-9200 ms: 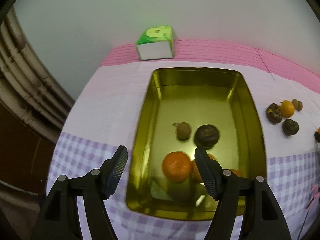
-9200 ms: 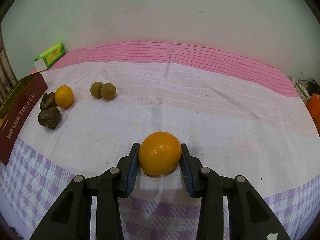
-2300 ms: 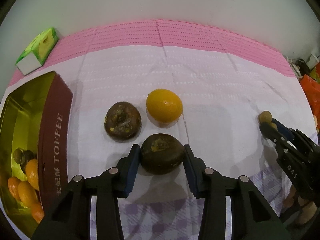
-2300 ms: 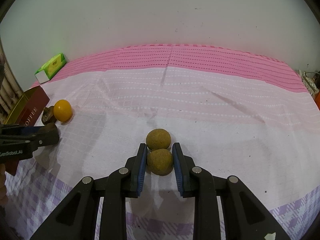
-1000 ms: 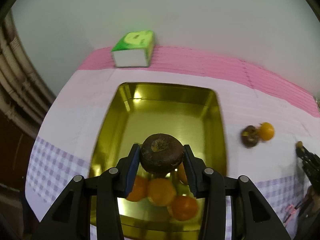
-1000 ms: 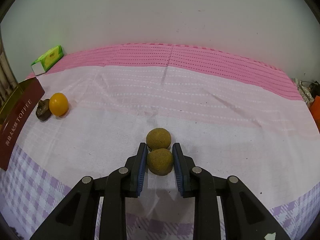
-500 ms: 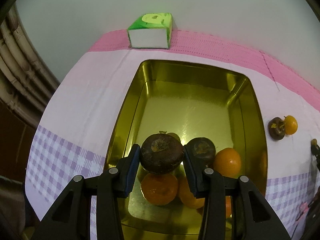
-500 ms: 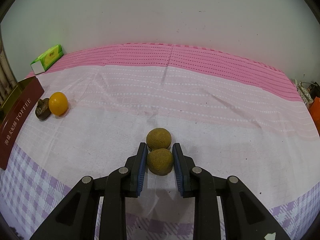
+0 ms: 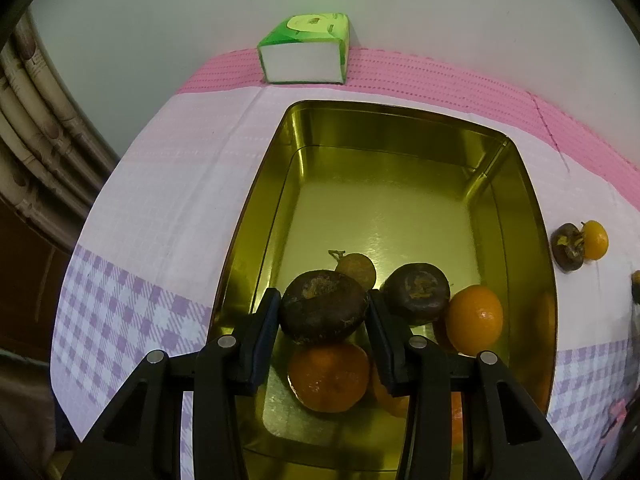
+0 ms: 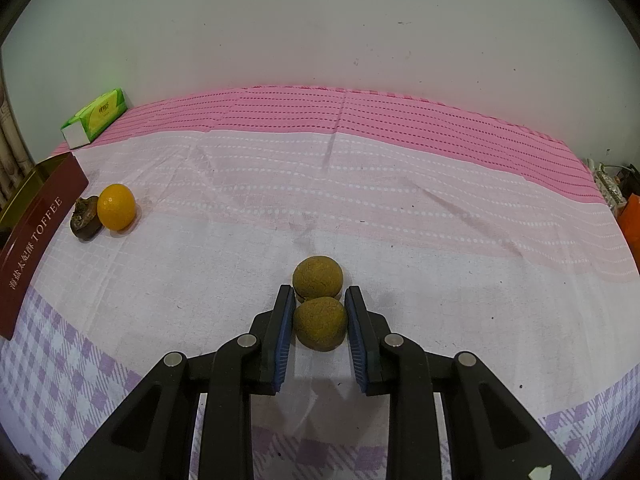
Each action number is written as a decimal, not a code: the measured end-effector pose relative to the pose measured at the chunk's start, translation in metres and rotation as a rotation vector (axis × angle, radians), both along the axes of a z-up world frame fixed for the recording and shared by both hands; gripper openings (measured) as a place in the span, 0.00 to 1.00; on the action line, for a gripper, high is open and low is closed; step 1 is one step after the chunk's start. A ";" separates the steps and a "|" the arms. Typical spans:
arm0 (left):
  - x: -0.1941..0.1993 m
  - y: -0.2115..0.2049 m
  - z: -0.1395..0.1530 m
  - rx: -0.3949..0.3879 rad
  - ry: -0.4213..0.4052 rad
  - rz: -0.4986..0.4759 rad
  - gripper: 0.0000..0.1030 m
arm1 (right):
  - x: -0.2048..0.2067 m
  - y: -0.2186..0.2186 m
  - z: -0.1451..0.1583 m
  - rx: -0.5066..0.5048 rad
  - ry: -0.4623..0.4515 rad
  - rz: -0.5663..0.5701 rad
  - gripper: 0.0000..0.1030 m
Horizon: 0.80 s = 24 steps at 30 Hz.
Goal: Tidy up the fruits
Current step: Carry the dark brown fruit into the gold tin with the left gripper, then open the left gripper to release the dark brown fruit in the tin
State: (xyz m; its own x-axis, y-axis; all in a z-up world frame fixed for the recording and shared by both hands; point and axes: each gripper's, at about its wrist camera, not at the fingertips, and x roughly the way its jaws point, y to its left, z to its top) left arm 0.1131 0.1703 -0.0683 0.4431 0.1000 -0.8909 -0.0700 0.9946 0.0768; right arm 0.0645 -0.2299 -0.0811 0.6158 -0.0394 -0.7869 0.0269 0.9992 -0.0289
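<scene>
My left gripper [image 9: 322, 312] is shut on a dark brown wrinkled fruit [image 9: 323, 311], held low over the near half of the open gold tin [image 9: 404, 120]. Inside the tin lie several oranges [image 9: 474, 314], another dark fruit [image 9: 416, 292] and a small brown fruit [image 9: 358, 268]. In the right wrist view my right gripper [image 10: 319, 322] is shut on the nearer of two small olive-brown round fruits [image 10: 320, 322]; the second one [image 10: 318, 278] touches it just beyond. A yellow-orange fruit [image 10: 117, 207] and a dark fruit [image 10: 85, 219] lie beside the tin's maroon side [image 10: 36, 236].
A green tissue pack [image 9: 306, 50] sits at the back edge against the wall. The cloth is pink, white and purple-checked [image 10: 440, 208]. Cane furniture [image 9: 36, 128] stands off the table's left. An orange object [image 10: 630, 220] lies at the far right edge.
My left gripper has sunk with the dark fruit toward the tin's near half, closer to the fruit inside. The right gripper and its small fruit have stayed put.
</scene>
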 end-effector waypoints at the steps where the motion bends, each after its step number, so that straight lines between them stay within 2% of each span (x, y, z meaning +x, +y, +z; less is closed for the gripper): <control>1: 0.000 0.000 0.000 0.003 0.000 0.001 0.43 | 0.000 0.000 0.000 0.000 0.000 0.000 0.24; 14: -0.001 0.003 0.004 0.024 0.003 0.001 0.43 | 0.000 0.001 0.000 -0.001 0.000 0.000 0.24; 24: -0.012 0.002 0.027 0.043 -0.043 -0.022 0.45 | 0.001 0.001 0.000 -0.003 0.001 0.001 0.24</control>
State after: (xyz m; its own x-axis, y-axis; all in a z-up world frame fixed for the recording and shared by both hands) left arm 0.1011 0.1726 -0.0414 0.4829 0.1275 -0.8663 -0.0523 0.9918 0.1168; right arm 0.0652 -0.2287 -0.0812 0.6152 -0.0405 -0.7873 0.0255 0.9992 -0.0315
